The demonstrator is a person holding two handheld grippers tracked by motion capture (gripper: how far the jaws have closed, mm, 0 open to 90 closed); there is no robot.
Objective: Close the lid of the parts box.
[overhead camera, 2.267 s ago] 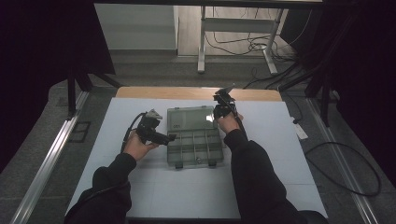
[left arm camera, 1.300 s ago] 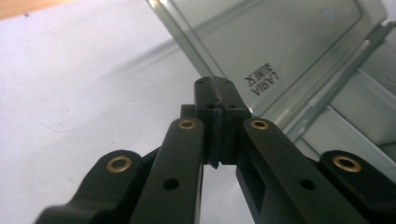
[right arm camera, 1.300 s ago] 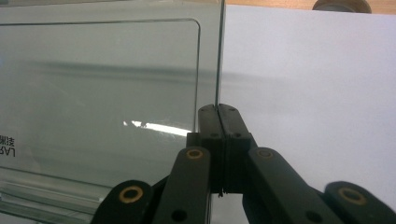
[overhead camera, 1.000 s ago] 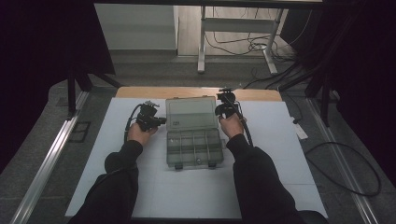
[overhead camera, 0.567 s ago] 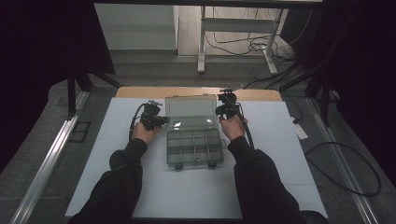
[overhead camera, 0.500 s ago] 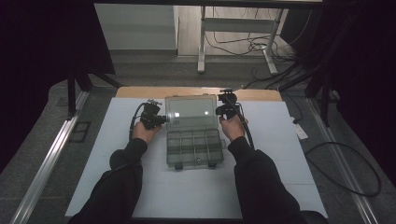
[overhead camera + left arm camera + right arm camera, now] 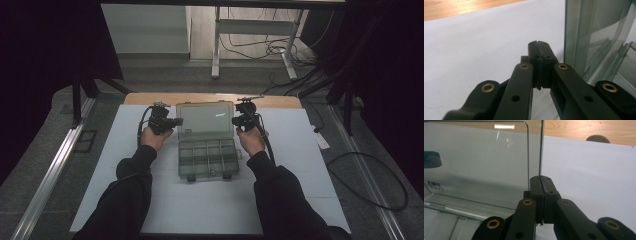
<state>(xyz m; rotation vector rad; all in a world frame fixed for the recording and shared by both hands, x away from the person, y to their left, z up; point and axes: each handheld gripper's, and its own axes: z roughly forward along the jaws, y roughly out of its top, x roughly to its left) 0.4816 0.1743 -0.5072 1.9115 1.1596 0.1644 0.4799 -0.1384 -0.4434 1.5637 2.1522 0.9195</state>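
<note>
A clear plastic compartment box lies on the white table top, its lid swung open toward the far edge. My left gripper is shut and sits at the lid's left edge. In the left gripper view its tips are pressed together just left of the lid's wall, with nothing between them. My right gripper is shut at the lid's right edge. In the right gripper view the lid rises straight above the seam of its tips.
A wooden strip runs along the table's far edge, with a small round knob on it. A white tag lies at the right edge. Cables trail on the floor to the right, and a metal rail runs along the left.
My left hand has moved from beside the tray up to the lid's left edge, and the lid has tipped further back. Over the last second both hands barely shift.
</note>
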